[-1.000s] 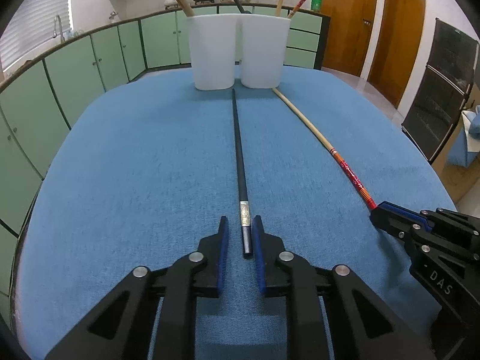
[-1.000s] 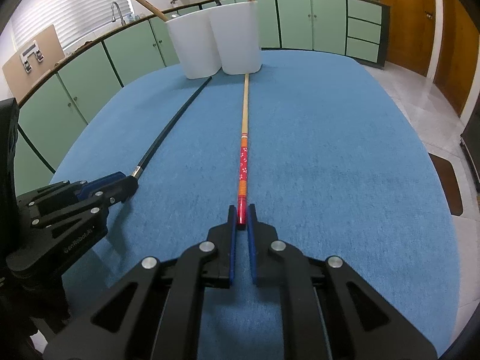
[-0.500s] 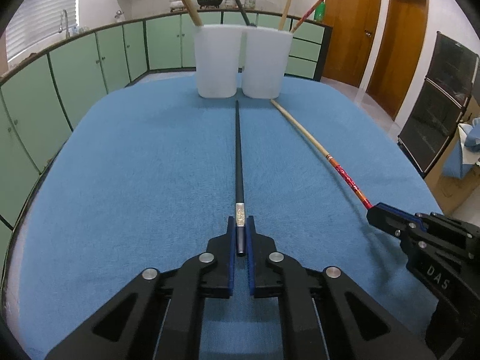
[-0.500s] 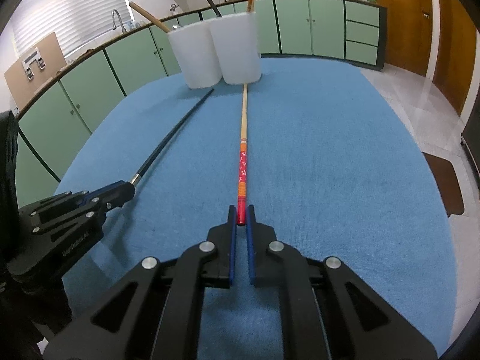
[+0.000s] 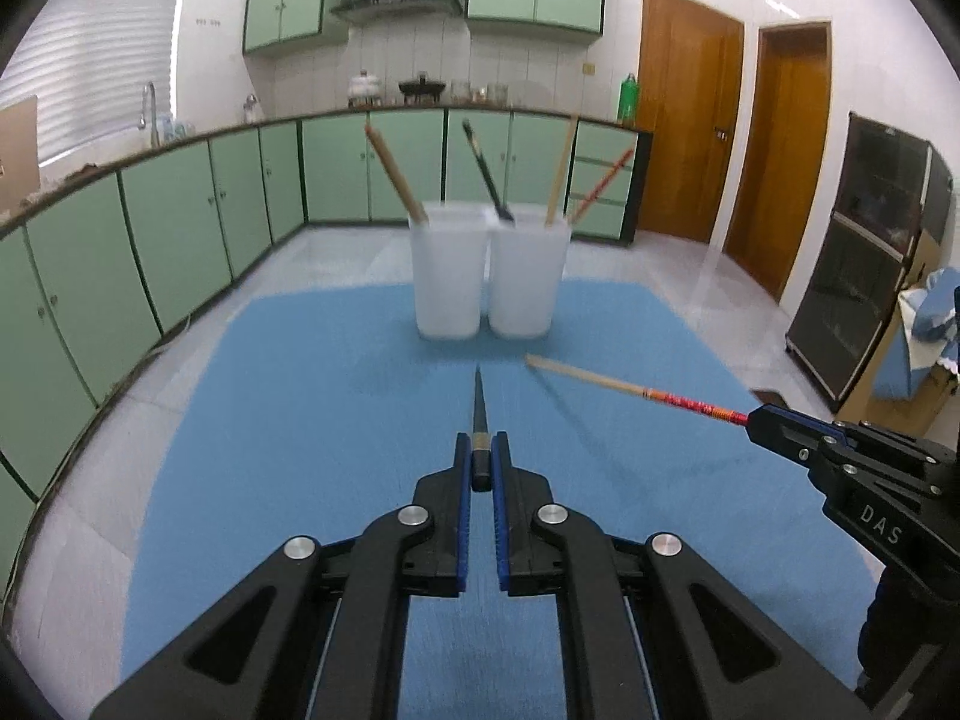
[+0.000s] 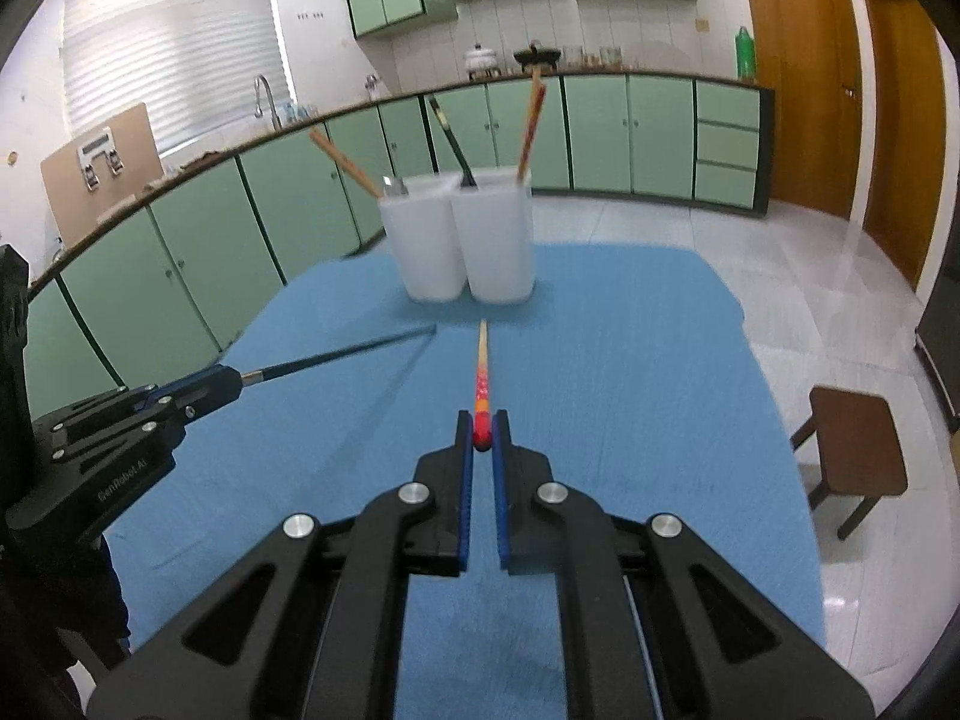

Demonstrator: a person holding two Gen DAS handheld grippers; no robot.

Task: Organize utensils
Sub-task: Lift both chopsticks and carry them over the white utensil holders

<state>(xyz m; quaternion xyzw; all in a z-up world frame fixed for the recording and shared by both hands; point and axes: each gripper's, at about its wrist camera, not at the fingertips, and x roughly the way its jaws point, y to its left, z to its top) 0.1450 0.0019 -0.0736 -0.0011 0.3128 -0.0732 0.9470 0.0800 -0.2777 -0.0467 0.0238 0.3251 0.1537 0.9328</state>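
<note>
left gripper [image 5: 480, 461] clamps slim black chopstick [image 5: 479, 405] | right gripper [image 6: 483, 437] clamps red-ended wooden chopstick [image 6: 482, 375]

Ahead of both jaws, blue tabletop [image 5: 288, 420] lay open up to two white cups [image 5: 447, 276] (touching, sticks leaning out). Right gripper [image 5: 757, 420] crowded left jaws' right flank.

Even indoor light, strong fisheye bending, dark corners, slight blur, perhaps motion.
</note>
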